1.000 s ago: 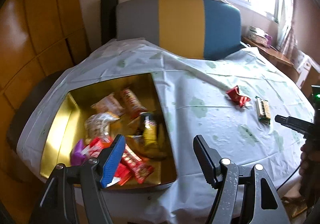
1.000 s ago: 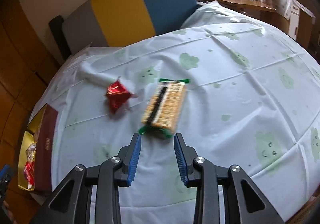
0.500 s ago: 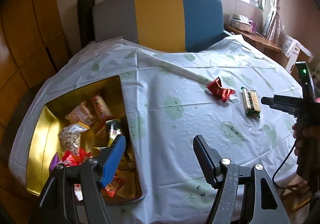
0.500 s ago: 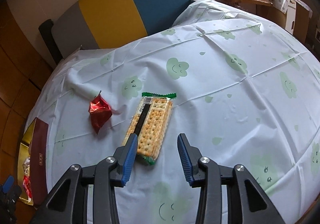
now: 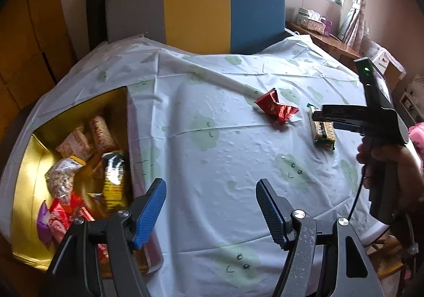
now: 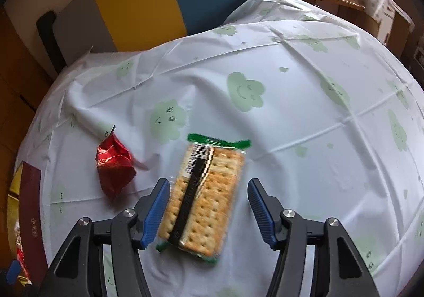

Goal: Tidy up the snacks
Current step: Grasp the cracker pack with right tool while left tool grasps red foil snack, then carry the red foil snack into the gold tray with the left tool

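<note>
The crackers (image 6: 204, 196) are lying flat on the surface (image 6: 304, 116), sitting between the jaws of the right claw (image 6: 206, 207), which are opening with the pads not pressing the pack. The left pad looks almost touching the pack's edge, so closing now is risking a skewed pinch, or the slick wrapper sliding on the cloth. The red packet (image 6: 114, 164) is lying just left and could get nudged. The left claw (image 5: 212, 209) is hanging half-wide and empty near the box (image 5: 29, 164) at far left.
</note>
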The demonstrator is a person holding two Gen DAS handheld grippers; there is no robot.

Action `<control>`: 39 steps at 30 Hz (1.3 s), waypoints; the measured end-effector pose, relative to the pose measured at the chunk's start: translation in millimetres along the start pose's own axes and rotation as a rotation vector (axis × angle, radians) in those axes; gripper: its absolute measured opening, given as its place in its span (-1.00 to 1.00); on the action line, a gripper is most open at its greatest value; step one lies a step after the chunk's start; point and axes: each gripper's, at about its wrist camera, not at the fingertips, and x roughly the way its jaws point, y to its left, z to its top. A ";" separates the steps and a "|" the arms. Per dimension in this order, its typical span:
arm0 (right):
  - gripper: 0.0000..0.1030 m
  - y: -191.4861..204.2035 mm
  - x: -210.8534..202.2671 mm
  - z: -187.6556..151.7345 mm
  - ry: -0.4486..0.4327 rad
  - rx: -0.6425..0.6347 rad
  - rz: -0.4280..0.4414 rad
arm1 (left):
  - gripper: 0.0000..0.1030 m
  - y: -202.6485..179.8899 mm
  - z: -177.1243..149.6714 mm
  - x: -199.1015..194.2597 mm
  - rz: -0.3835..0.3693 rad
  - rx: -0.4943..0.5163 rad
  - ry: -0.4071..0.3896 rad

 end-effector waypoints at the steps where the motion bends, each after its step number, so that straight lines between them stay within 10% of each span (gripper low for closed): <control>1: 0.20 5.2 2.8 0.8 -0.001 -0.027 -0.015 | 0.37 -1.7 1.3 3.0 -0.005 -0.001 0.006; 23: 0.08 -9.1 -1.3 -30.2 -0.125 -0.113 0.115 | 0.11 -56.6 101.9 108.6 -0.266 -0.194 0.170; 34: 0.08 -10.8 -1.7 -33.6 -0.151 -0.109 0.132 | 0.11 -87.4 119.2 165.1 -0.216 -0.232 0.196; 36: 0.09 -11.0 -1.9 -34.3 -0.153 -0.109 0.132 | -0.33 -92.5 115.0 164.3 -0.177 -0.177 0.162; 39: 0.09 -11.6 -2.7 -35.7 -0.157 -0.109 0.135 | -0.34 -89.9 105.4 156.8 -0.210 -0.126 0.150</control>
